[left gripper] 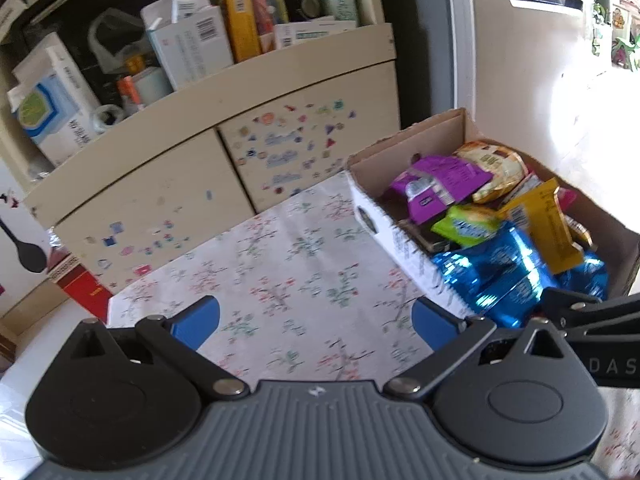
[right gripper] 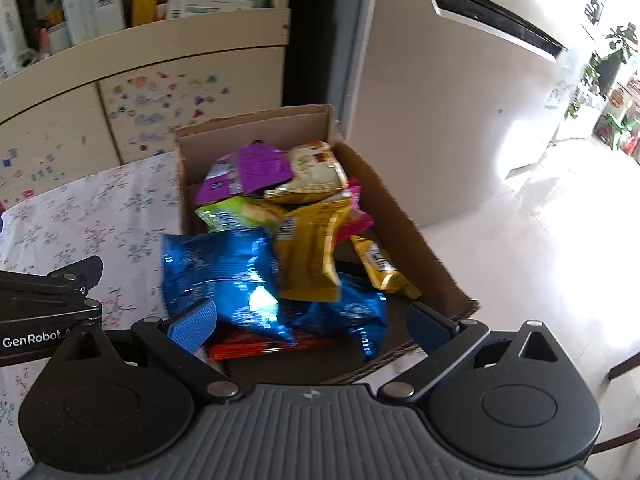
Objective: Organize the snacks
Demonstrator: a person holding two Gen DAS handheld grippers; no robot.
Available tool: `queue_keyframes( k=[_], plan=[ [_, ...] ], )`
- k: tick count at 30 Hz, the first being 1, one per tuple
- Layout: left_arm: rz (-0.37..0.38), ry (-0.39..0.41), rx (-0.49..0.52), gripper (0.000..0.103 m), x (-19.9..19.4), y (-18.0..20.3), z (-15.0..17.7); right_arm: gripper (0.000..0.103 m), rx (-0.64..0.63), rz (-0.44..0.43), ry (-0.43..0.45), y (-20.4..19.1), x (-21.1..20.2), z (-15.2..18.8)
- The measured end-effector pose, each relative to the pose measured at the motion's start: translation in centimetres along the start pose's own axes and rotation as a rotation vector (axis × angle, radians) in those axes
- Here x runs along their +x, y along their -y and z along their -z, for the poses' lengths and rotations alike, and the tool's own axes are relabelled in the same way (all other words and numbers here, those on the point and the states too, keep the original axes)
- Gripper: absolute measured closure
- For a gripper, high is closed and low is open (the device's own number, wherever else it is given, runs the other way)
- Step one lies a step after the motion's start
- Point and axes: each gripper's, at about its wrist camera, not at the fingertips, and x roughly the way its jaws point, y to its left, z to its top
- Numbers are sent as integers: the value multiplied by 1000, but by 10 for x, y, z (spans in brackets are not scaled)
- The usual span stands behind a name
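2 open tools (left gripper: 316, 322) (right gripper: 311, 326), 1 box (right gripper: 400, 216), ~8 snack pkts (right gripper: 224, 268)

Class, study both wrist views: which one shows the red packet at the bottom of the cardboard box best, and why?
The right wrist view. It looks down into the cardboard box, so the red packet shows beneath the blue snack bag. In the left wrist view the box's near wall and the blue snack bag hide it entirely.
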Motion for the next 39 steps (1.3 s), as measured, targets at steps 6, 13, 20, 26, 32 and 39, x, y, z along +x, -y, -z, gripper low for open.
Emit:
queue_keyframes(
  k=[6, 13, 20, 26, 32, 39],
  plan=[
    [-26, -18, -18, 2, -7, -20, 13, 0, -45, -29, 20, -22, -7, 5],
    [-35, -37, -46, 2, -17, -43, 31, 0, -56, -101, 22, -39, -13, 16],
    [-50, -64, -37, 2, -22, -56, 59, 0, -73, -192, -25, -57, -10, 36],
    [-67, -94, -31, 2, -23, -66, 84, 0, -143, -261, -27, -74, -4, 53],
    [-38, -107, -89, 1, -26, -82, 104, 0, -179, -260, -51, -92, 7, 73],
    [-30, -124, -158, 1, -24, -95, 122, 0, -286, -327, -49, -117, 12, 93]
  ],
)
